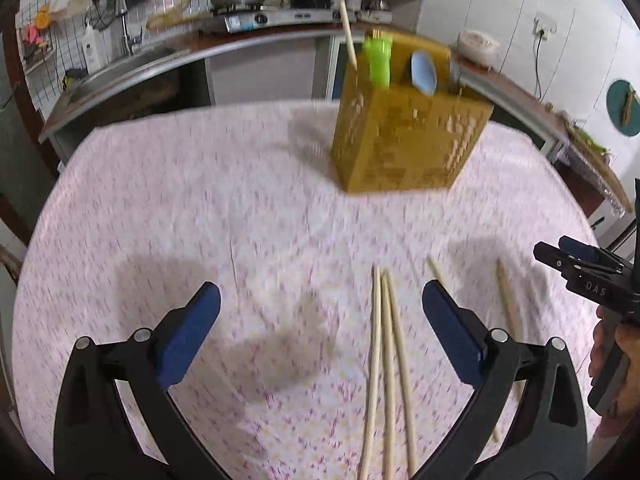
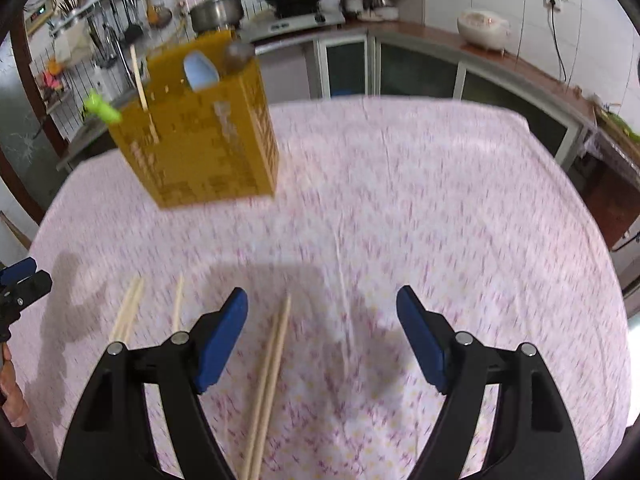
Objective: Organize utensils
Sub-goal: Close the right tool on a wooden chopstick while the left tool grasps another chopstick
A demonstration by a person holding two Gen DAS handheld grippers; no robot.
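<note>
A yellow perforated utensil holder [image 1: 408, 132] [image 2: 200, 136] stands on the pink patterned tablecloth [image 1: 240, 220]. It holds a green handle [image 1: 378, 60], a pale blue spoon [image 1: 425, 72] and one wooden chopstick [image 1: 347, 32]. Loose wooden chopsticks [image 1: 386, 360] lie on the cloth between the fingers of my left gripper [image 1: 321, 304], which is open above them. Another single chopstick [image 1: 508, 300] lies further right. My right gripper [image 2: 322, 308] is open too, over a pair of chopsticks [image 2: 272, 368]; more chopsticks [image 2: 128, 308] lie to its left.
The right gripper [image 1: 580, 276], held by a hand, shows at the right edge of the left wrist view. Behind the table runs a kitchen counter [image 1: 280, 32] with a pot, a stove and a rice cooker [image 2: 482, 26]. A sink and hanging utensils are at the back left.
</note>
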